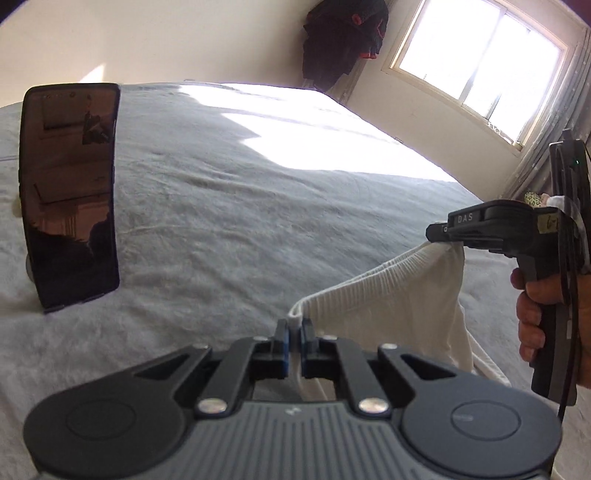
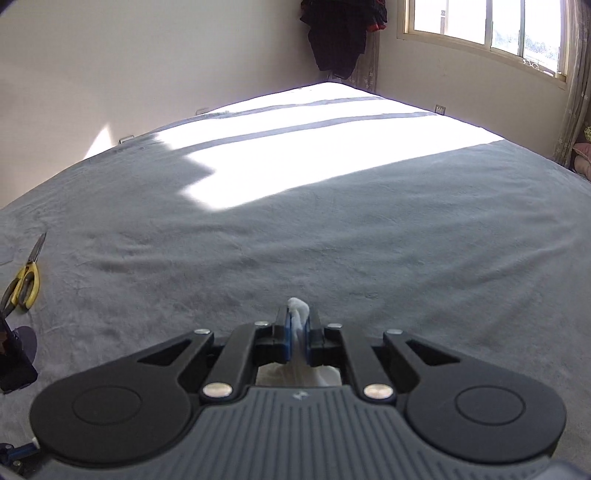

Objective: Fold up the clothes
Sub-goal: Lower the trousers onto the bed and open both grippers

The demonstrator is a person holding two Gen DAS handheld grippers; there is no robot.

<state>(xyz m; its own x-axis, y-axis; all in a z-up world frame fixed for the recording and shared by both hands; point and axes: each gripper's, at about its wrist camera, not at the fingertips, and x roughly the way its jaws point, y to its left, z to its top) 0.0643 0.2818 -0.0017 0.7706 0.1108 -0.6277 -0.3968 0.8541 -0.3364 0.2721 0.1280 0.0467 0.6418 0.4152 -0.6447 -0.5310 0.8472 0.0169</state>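
A white ribbed garment (image 1: 399,295) hangs stretched between my two grippers above the grey bed cover (image 1: 221,221). My left gripper (image 1: 294,326) is shut on one corner of its ribbed hem. The right gripper (image 1: 439,234) shows at the right of the left wrist view, held by a hand (image 1: 532,314), shut on the other corner. In the right wrist view the right gripper (image 2: 298,326) pinches a small tuft of white garment (image 2: 298,308); the rest of the cloth hangs below, hidden by the gripper body.
A dark phone (image 1: 70,192) stands upright on the bed at the left. Yellow-handled scissors (image 2: 24,280) lie on the bed cover (image 2: 332,240) at the left. Dark clothes (image 2: 340,33) hang in the room corner beside a bright window (image 2: 487,26).
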